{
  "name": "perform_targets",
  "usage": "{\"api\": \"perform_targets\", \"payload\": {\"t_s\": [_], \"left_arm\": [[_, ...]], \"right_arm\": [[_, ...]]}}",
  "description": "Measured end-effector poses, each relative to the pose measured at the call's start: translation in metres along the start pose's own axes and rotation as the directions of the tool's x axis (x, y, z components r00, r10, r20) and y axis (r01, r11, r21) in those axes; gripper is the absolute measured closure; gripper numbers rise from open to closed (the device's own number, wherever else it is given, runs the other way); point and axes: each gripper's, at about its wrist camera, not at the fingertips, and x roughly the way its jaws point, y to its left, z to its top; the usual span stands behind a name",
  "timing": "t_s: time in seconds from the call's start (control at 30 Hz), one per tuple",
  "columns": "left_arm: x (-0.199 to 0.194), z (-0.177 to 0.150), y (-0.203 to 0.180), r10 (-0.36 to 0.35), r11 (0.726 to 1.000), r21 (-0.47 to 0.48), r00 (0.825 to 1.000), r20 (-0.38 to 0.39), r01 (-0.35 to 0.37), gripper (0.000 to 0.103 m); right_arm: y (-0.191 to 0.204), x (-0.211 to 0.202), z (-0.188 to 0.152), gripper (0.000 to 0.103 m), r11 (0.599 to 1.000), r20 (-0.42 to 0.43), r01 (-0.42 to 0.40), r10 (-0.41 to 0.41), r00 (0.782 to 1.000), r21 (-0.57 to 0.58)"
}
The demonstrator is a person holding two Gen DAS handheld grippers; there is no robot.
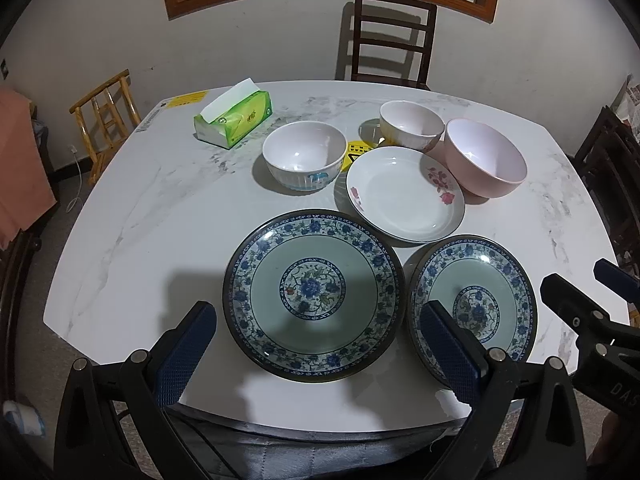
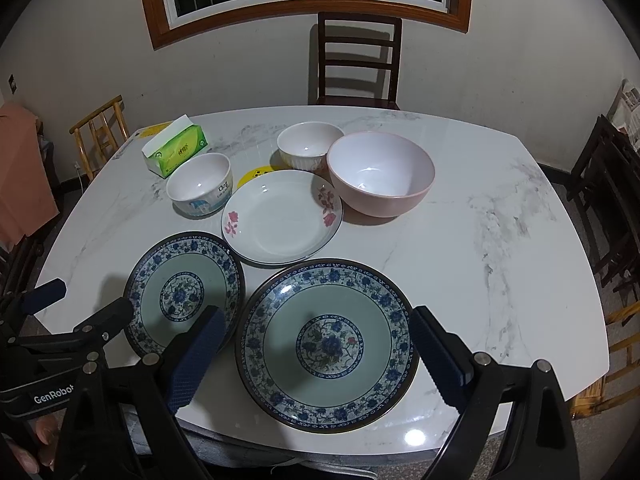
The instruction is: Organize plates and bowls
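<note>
Along the near edge of the tabletop (image 1: 120, 240) sit two blue-patterned plates (image 1: 312, 300), both hand-held grippers, left (image 1: 320, 344) and right (image 2: 316, 352), hovering spread wide, pinching nothing

right claw (image 2: 314, 354) open above blue-patterned plate (image 2: 327, 346) | second blue-patterned plate (image 2: 184, 292) beside | left claw (image 2: 80, 300) empty

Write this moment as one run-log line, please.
left gripper: open, empty | right gripper: open, empty | blue plates: side by side, unstacked | three bowls: untouched
</note>
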Motion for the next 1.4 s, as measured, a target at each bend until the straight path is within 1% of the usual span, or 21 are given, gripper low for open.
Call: {"api": "perform_targets", "payload": {"t_s": [0.57, 1.03, 1.4], "left_arm": [[0.006, -0.004, 0.0, 0.012, 1.0, 0.001, 1.0, -0.01, -0.012, 0.003], [0.008, -0.005, 0.002, 0.016, 1.0, -0.005, 1.0, -0.015, -0.016, 0.003], [0.012, -0.004, 0.014, 0.01, 0.999, -0.039, 0.999, -0.031, -0.011, 0.003]], "right_arm": [[0.001, 0.007, -0.001, 0.008, 1.0, -0.014, 0.005, -0.005, 1.0, -0.003], [0.002, 0.006, -0.002, 0.008, 1.0, -0.008, 0.004, -0.005, 1.0, -0.005], [0.002, 0.007, -0.002, 0.008, 0.999, 0.003, -0.032, 0.032, 0.999, -0.02]]}}
